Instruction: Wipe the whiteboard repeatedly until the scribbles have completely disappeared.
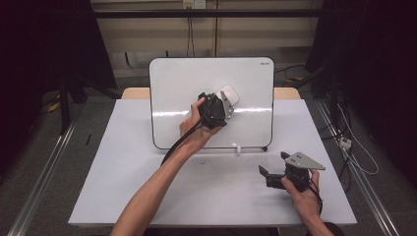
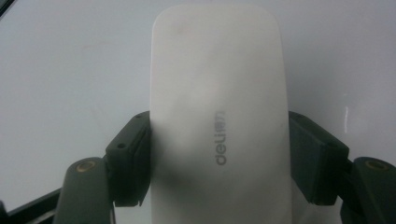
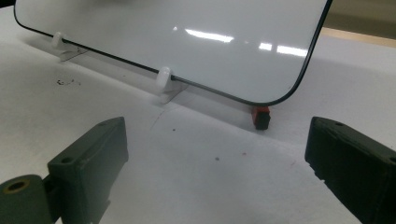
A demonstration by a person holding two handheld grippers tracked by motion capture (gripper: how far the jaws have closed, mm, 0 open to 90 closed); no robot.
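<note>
A white whiteboard (image 1: 172, 88) with a dark rim leans upright at the back of the white table (image 1: 123, 196). My left gripper (image 1: 226, 102) is raised in front of the board's upper middle, shut on a white block eraser (image 1: 230, 94) with grey lettering. In the left gripper view the eraser (image 2: 217, 93) stands lengthwise between the two pads (image 2: 130, 154), which press on its sides, with the board's white face behind it. Near the table's front right, my right gripper (image 1: 264, 177) is open and points left. Nothing lies between its jaws in the right gripper view (image 3: 219, 168).
The whiteboard (image 3: 163, 37) rests on white clip feet (image 3: 164, 77), with a small red and black piece (image 3: 261, 116) under its right corner. Small dark specks (image 3: 65, 82) mark the table in front of the board. Dark curtains and cables surround the table.
</note>
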